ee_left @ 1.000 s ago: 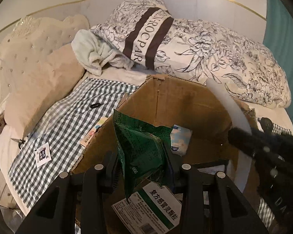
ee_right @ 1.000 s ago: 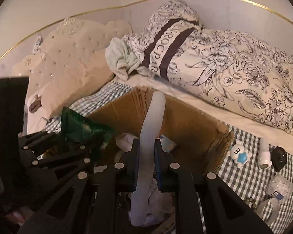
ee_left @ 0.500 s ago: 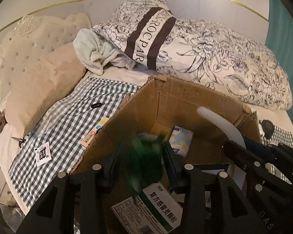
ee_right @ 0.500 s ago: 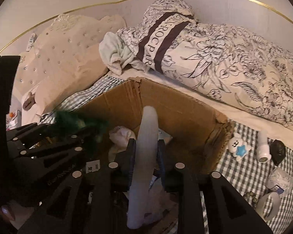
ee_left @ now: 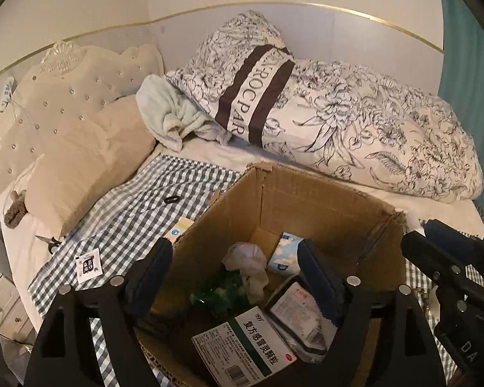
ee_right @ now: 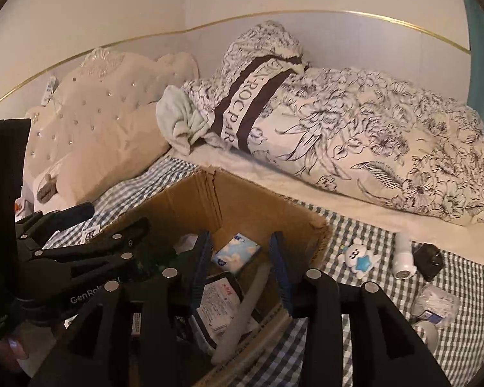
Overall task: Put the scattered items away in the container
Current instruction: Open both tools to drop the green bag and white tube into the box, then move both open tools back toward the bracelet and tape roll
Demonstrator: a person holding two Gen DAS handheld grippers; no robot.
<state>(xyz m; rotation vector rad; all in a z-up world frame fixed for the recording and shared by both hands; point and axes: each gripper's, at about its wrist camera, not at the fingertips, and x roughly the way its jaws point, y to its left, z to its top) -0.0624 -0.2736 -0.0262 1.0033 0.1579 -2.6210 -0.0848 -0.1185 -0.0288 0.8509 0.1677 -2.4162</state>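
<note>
On the left of the bed, the checked sheet [ee_left: 135,213] carries a small white sachet [ee_left: 88,264], a black hair clip [ee_left: 171,199] and a flat packet [ee_left: 177,230] tucked against the wall of the cardboard box [ee_left: 309,193]. A pair of scissors [ee_left: 50,242] lies near the beige pillow [ee_left: 87,167].

My left tool [ee_left: 232,277] hangs over the open box with its jaws opening wide and nothing between them. Below it, inside the box, lie the green bag [ee_left: 221,293], a crumpled white wad [ee_left: 247,258], a blue tissue pack [ee_left: 284,254] and a green-and-white medicine box [ee_left: 245,345].

My right tool [ee_right: 242,258] is also over the box, its jaws opening. The long white strip [ee_right: 245,306] lies below them, inside the box, leaning on the near wall, and the pads are clear of it.

To the right of the box, on the sheet, sit a white-and-blue toy [ee_right: 358,256], a white cylinder [ee_right: 401,256], a small black object [ee_right: 429,259] and a clear bag of white things [ee_right: 435,301]. The floral duvet [ee_right: 371,148] is heaped along the far side.
</note>
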